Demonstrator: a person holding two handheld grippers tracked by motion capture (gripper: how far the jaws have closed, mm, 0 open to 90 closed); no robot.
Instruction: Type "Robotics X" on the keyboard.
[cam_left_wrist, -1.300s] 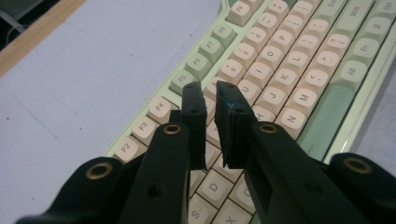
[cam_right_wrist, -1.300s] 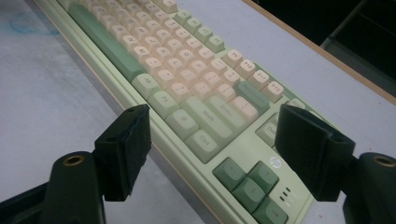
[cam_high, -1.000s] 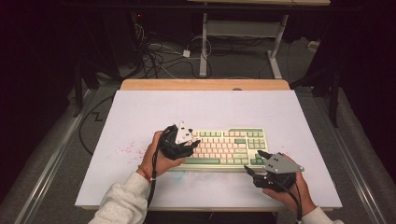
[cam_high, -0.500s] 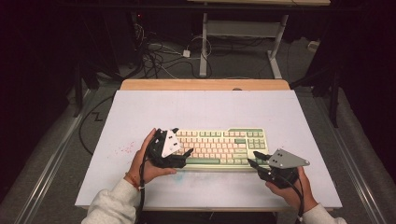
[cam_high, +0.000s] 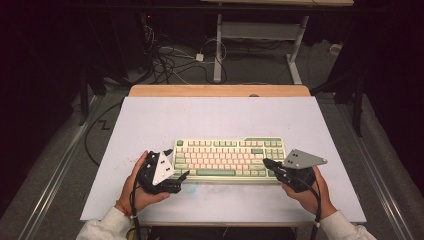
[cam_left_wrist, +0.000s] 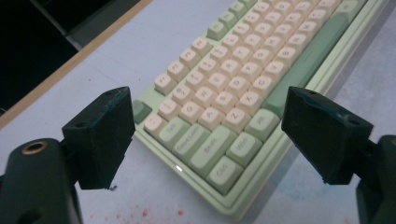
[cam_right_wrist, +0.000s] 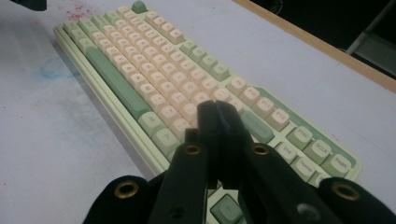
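Two grippers flank one keyboard (cam_high: 229, 158) on the white table (cam_high: 220, 117). Left gripper (cam_left_wrist: 210, 140) has just been opening; its jaws stand wide, nothing pinched, with the keyboard's near-left corner lying between and just ahead of them, Ctrl and Shift keys closest. Right gripper (cam_right_wrist: 218, 116) has just been closing; its jaws are pressed together, empty, tips over the keys at the keyboard's right end, touching or hovering I can't tell. Judged step: key work or repositioning the board. To do it well, bring the closed right tips straight down on a single keycap, and keep the wide left jaws level with the case edge before any squeeze. Containers: none here, nothing to list inside.
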